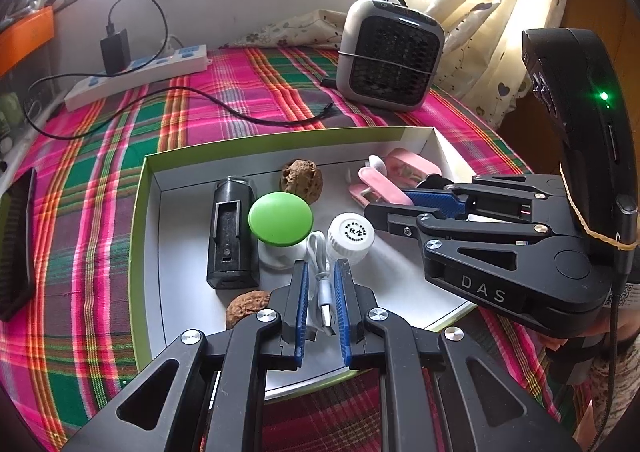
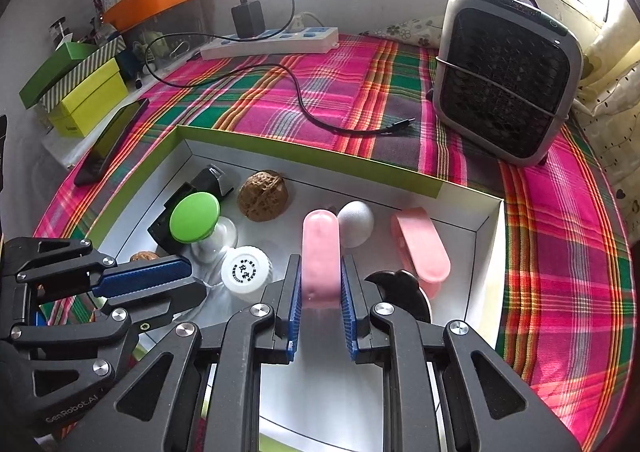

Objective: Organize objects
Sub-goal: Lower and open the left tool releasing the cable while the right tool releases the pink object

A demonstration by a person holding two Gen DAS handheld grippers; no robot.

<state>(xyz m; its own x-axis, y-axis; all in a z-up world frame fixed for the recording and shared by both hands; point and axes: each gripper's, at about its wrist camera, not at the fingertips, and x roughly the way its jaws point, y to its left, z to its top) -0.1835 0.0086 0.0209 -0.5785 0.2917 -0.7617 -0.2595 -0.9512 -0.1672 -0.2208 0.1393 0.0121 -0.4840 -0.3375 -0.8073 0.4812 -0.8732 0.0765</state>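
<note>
Plaid cloth [image 2: 360, 92] covers the surface below a window; a white tray [image 2: 490, 220] with green walls sits on it, fan [image 2: 508, 76] behind the tray, power strip [image 2: 272, 44] further back.

Left gripper [image 1: 322, 288] is seen over the tray's near edge, jaws closed on a grey USB cable [image 1: 320, 272], plug end hanging between the blue pads. Right gripper [image 2: 320, 292] is closed on a pink case [image 2: 320, 252] inside the tray, near its right wall; a second pink case [image 2: 420, 248] lies just beside it.

Both items appear to be mid-placement. Each should be lowered until supported by the tray floor before release. The cable loop is best kept off the white cap [image 1: 351, 238] and green knob [image 1: 280, 218]. The pink case should be set clear of the grey egg [image 2: 356, 224] so nothing is knocked.
</note>
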